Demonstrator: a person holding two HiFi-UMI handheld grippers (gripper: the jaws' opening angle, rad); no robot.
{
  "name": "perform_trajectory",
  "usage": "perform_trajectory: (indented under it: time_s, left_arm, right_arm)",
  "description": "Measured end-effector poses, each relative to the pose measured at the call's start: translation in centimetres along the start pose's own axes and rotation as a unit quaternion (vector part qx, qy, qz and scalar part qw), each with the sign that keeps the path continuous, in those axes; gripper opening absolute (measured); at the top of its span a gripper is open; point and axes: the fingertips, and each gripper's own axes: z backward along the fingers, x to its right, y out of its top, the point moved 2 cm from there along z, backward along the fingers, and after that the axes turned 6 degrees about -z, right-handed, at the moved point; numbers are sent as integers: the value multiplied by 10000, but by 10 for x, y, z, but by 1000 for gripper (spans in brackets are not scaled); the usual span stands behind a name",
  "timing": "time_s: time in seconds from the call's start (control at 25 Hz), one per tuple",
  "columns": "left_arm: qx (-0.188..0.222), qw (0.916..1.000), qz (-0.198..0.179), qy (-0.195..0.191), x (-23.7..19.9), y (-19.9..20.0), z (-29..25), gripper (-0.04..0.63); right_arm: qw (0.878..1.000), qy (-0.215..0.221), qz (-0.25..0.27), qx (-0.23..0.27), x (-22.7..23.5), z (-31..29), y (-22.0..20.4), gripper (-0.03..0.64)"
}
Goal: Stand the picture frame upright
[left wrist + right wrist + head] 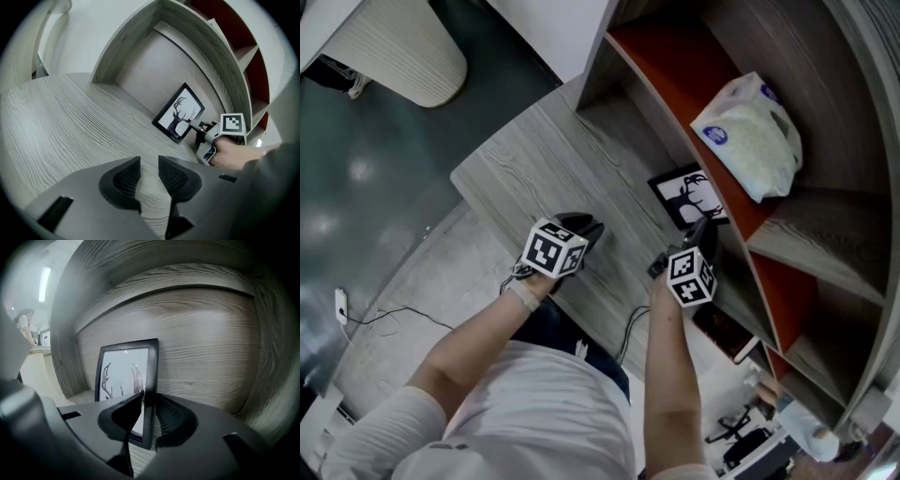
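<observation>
A black picture frame (689,197) with a deer-antler print stands on its lower edge on the wooden surface, close to the shelf's back panel and tilted a little. In the right gripper view the frame (126,376) shows its side edge held between the jaws of my right gripper (147,416), which is shut on it. The left gripper view shows the frame (180,112) with my right gripper (197,126) at its right edge. My left gripper (149,176) hovers low over the wood, well short of the frame, jaws a little apart with nothing between them.
The grey wooden desk (544,178) runs into a shelf unit with an orange board above it, where a white tissue pack (750,136) lies. A curved side wall (126,37) closes the niche at the left. Dark floor and a cable (384,319) lie beyond the desk edge.
</observation>
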Motion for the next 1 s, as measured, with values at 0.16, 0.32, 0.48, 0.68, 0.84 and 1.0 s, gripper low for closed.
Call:
perform_trajectory:
  time_s: [0.16,0.32,0.48,0.68,0.84,1.0]
  left_arm:
    - [-11,10000,-11,-18,1,-1,0,127]
    - [-24,10000,-15,-14,0,-2,0,127]
    - [-18,10000,-16,-30,1,-1,-1,127]
    - [-5,9999,-85,-64,5,3,-2,127]
    - [-5,9998,-183,-78,12,6,1,127]
    - [81,9994,-306,-110,20,10,6,126]
  right_arm:
    - [10000,25,-79,-4,0,0,0,101]
    - [9998,61,-208,-39,2,0,1,123]
    - [9996,163,-212,10,-1,1,6,135]
    - [9996,184,-209,45,-5,5,11,135]
    - [9994,184,-306,8,-4,13,10,135]
    - [9985,216,-507,-64,1,27,5,129]
